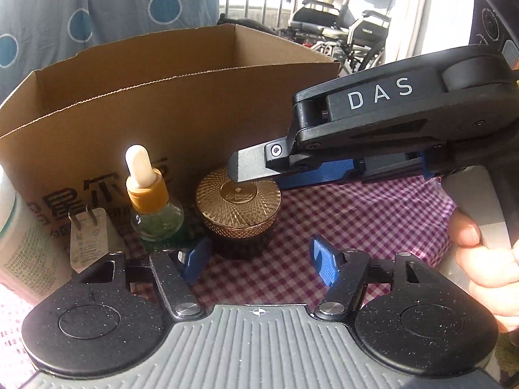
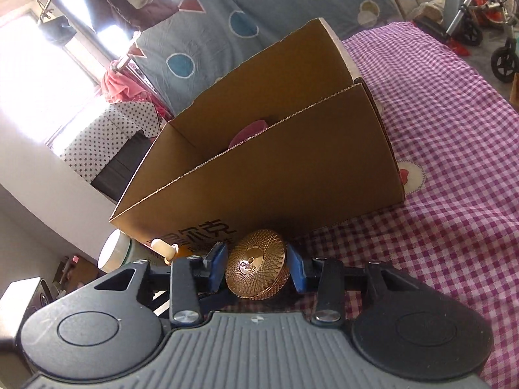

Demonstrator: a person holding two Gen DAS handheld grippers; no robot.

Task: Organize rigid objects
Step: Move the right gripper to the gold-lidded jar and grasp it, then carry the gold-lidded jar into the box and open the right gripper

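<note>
At the far left of the left wrist view, a white bottle (image 1: pixel 13 227) with green print stands cut off by the frame edge. Next to it a white plug adapter (image 1: pixel 88 236) leans with its prongs up, and just beside that stands a dropper bottle (image 1: pixel 152 207) of clear glass with a yellow collar and a white rubber bulb. All three sit in front of an open cardboard box (image 1: pixel 181 103) on a bed covered by a purple checked cloth (image 1: pixel 373 214).

Right of the dropper bottle is the gold-lidded jar (image 1: pixel 238 206), upright on the cloth, close to the box's front wall. The left claw (image 1: pixel 258 262) hangs low in front of it, its blue pads apart on either side of the jar's dark base and not pressing on it, so it is open and holds nothing.

From the right, the right claw (image 2: pixel 256 267) reaches in nearly level; in its own view the two blue pads sit against opposite sides of the gold lid (image 2: pixel 258 269), gripping it. A hand (image 1: pixel 483 259) at the right edge holds that tool's handle.
</note>
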